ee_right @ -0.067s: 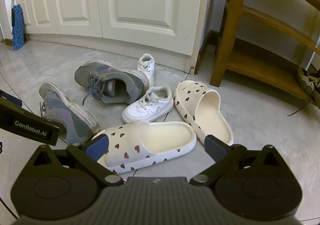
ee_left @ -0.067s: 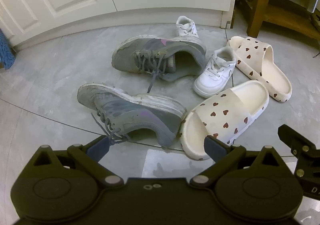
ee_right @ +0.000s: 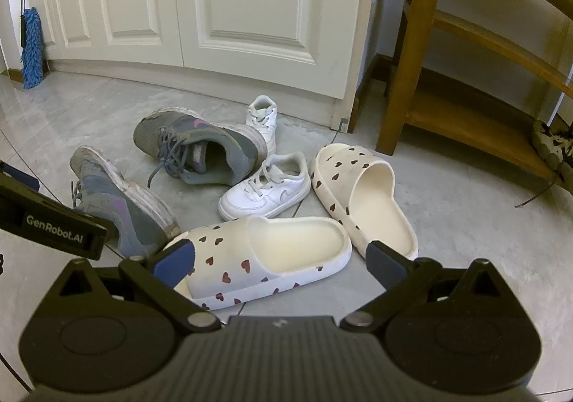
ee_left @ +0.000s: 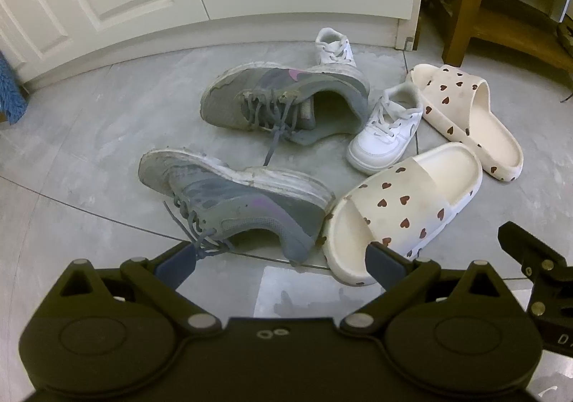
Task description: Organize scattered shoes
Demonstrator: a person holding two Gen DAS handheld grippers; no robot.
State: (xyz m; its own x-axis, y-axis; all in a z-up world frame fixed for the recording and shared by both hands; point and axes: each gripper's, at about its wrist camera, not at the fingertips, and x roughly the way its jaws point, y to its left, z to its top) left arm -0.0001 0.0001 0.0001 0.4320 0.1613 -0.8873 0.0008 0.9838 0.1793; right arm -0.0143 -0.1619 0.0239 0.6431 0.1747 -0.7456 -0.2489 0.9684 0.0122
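In the left wrist view the left gripper (ee_left: 279, 260) hangs with jaws spread wide and empty; a grey sneaker (ee_left: 236, 201) lies at twelve o'clock from it, a heart-print slide (ee_left: 401, 212) at one o'clock. In the right wrist view the right gripper (ee_right: 279, 260) is likewise wide and empty, the same slide (ee_right: 265, 255) lying on the floor at twelve o'clock, a small white sneaker (ee_right: 266, 189) beyond it.

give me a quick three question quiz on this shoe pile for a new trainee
1. True or false: the left hand-held gripper is shut on a shoe.
2. How many shoes lie on the grey floor in front of the white doors?
3. Multiple choice: which shoe lies nearest the right hand-held gripper? A) a small white sneaker B) a cream heart slide C) a grey sneaker

Key
1. False: both grippers are open and hold nothing.
2. Six: two grey sneakers, two small white sneakers, two cream heart slides.
3. B: the slide lies just ahead of its open fingers.
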